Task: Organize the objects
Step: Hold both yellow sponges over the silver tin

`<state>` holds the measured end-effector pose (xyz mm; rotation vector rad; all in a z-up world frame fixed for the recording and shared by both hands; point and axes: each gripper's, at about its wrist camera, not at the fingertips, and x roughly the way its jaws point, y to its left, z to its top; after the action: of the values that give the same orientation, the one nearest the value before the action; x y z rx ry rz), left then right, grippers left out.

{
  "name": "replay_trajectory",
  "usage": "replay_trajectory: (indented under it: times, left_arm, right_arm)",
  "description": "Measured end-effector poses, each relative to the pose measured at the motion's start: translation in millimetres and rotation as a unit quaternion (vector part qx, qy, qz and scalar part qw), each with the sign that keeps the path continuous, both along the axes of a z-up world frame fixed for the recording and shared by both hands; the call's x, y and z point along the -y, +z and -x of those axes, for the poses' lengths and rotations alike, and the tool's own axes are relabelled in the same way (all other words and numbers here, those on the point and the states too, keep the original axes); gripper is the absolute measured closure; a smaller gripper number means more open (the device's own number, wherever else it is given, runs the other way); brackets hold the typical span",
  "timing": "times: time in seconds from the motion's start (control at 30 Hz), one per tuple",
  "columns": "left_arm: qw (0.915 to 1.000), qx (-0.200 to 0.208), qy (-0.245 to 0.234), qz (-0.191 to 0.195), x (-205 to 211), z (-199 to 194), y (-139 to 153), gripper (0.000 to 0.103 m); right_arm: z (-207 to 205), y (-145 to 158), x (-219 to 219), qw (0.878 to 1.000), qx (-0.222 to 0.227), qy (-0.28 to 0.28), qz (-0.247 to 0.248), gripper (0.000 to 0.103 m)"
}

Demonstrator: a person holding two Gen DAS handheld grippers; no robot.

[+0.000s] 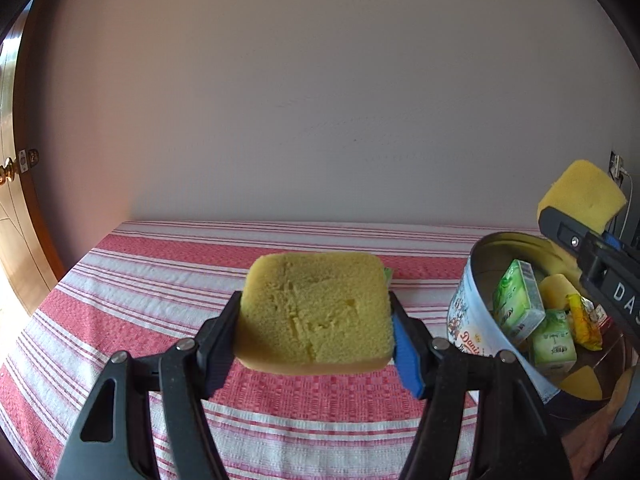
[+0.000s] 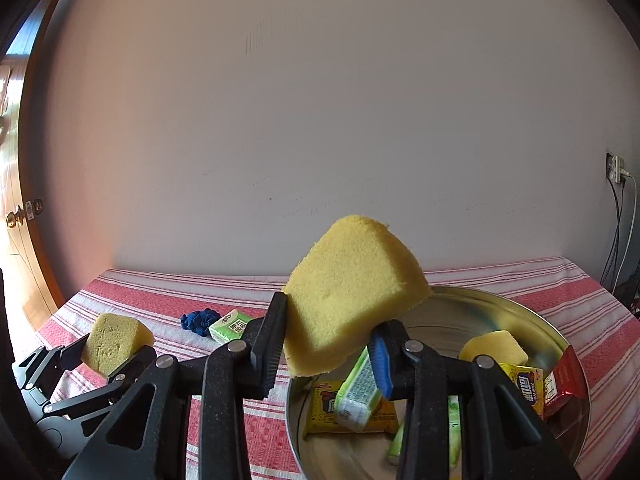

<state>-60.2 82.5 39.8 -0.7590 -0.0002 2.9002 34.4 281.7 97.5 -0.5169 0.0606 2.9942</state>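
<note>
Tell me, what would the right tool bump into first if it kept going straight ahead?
Probably the wall. The right tool, shut on a yellow sponge, points over the tin and table; nothing else seems in line, though depth is unclear.

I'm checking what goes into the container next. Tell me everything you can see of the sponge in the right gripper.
The sponge is a thick yellow block of porous foam with rounded corners. The right gripper is shut on its lower part, one black finger and one blue-padded finger pressing its sides. It is tilted, held in the air above the near rim of the round metal tin, touching only the fingers.
</note>
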Motion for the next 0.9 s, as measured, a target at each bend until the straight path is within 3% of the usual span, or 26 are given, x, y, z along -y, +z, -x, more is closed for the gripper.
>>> replay_trajectory:
  times: [0.4, 0.9]
  left_arm:
    - [0.9981, -0.02, -0.056, 0.011, -66.6, -16.2, 18.7, 0.036]
    - [0.9943, 0.001, -0.098, 0.044, -158.8, -11.9, 14.7, 0.036]
  right_arm:
    - [-18.2, -0.4, -62.4, 0.999, -0.01, -0.052, -0.001, 0.063]
    - [-19.8, -6.7, -144.0, 0.995, 0.016, -0.097, -0.024, 0.063]
